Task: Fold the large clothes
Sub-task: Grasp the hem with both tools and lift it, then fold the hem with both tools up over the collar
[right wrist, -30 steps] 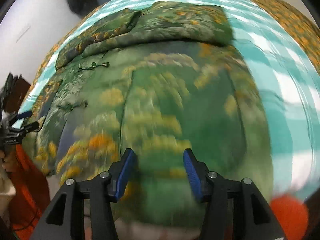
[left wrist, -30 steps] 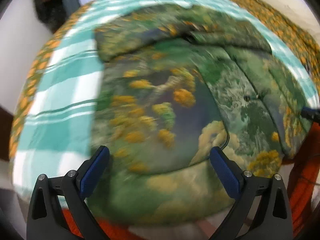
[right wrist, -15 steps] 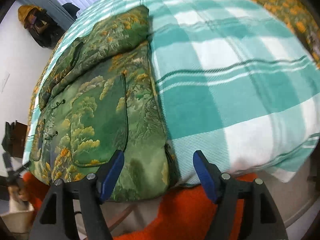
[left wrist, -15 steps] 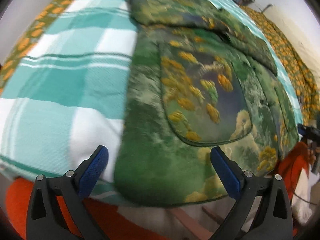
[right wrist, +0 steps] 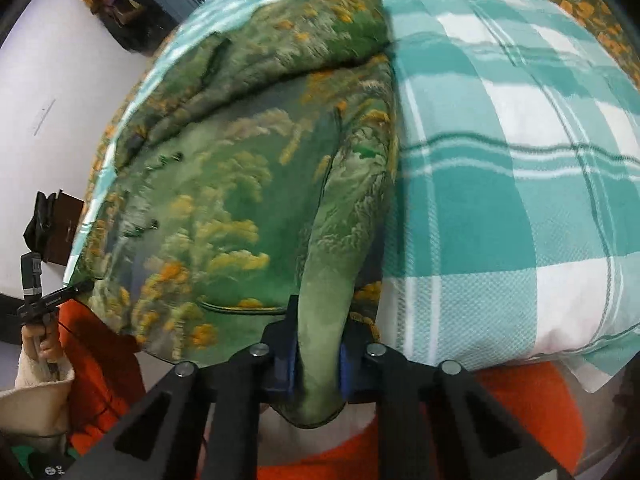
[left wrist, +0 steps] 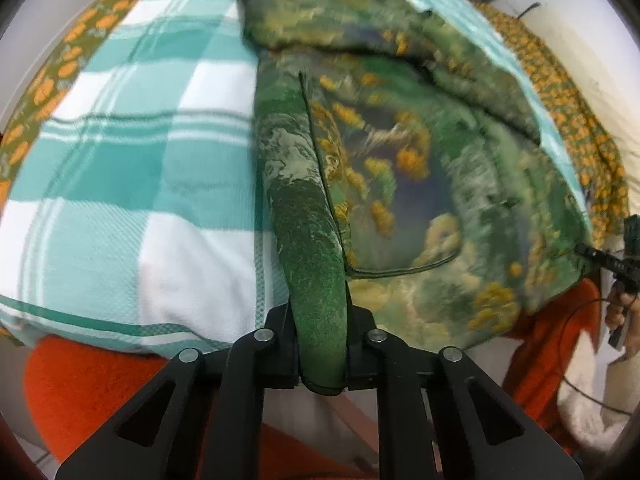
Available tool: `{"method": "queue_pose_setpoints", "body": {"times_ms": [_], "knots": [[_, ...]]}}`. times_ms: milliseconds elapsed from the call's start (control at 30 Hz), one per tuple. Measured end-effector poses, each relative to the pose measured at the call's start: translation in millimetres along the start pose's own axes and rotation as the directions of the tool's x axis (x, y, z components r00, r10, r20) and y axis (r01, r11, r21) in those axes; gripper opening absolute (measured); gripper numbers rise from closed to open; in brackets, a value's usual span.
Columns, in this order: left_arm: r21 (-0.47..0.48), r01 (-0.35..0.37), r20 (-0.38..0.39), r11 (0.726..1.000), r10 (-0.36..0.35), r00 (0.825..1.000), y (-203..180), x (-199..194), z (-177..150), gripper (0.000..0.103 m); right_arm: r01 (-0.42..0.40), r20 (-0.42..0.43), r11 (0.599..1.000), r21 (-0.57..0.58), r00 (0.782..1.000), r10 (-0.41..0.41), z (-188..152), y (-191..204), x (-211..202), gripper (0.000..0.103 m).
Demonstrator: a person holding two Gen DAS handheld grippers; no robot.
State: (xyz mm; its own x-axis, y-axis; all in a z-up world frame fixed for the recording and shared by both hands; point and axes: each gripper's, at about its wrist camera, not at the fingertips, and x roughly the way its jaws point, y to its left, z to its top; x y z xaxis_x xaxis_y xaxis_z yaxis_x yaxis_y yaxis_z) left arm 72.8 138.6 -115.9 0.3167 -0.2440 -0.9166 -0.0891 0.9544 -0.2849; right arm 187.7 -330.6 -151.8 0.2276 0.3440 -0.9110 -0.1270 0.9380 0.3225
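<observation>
Currently listed: one green printed jacket (left wrist: 400, 184), lying on a teal checked blanket (left wrist: 132, 168) over the bed, hem at the near edge. Left tool (left wrist: 320, 344): jaws just closed, clenched on the jacket's left hem corner. Right tool (right wrist: 318, 360): jaws just closed, clenched on the right hem corner.

Risks:
- thick padded fabric slipping from either narrow pinch when lifted;
- uneven lift skewing the fold;
- folded sleeves (left wrist: 360, 28) at the far end shifting;
- blanket dragging along.
</observation>
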Motion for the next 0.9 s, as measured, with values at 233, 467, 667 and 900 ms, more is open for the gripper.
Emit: {"method": "queue_pose_setpoints", "body": {"times_ms": [233, 467, 667, 900], "knots": [[-0.018, 0.05, 0.063, 0.999, -0.049, 0.997, 12.9, -51.5, -7.6, 0.011, -0.092, 0.052, 0.995, -0.03, 0.994, 0.093, -7.8, 18.7, -45.8, 0.014], [-0.07, 0.05, 0.012, 0.996, -0.049, 0.999, 25.9, -64.7, -57.7, 0.011, -0.153, 0.001, 0.988, 0.029, 0.988, 0.153, -53.3, 15.2, -63.2, 0.013], [-0.054, 0.084, 0.046, 0.995, -0.082, 0.996, 24.3, -123.1, -69.0, 0.011, -0.294, 0.036, 0.948, 0.123, 0.956, 0.292, -73.5, 14.2, -101.7, 0.012], [-0.086, 0.19, 0.286, 0.978, -0.158, 0.945, 37.4, -143.6, 58.4, 0.01, -0.362, 0.233, 0.931, 0.058, 0.911, 0.34, 38.1, 22.1, -111.0, 0.012]]}}
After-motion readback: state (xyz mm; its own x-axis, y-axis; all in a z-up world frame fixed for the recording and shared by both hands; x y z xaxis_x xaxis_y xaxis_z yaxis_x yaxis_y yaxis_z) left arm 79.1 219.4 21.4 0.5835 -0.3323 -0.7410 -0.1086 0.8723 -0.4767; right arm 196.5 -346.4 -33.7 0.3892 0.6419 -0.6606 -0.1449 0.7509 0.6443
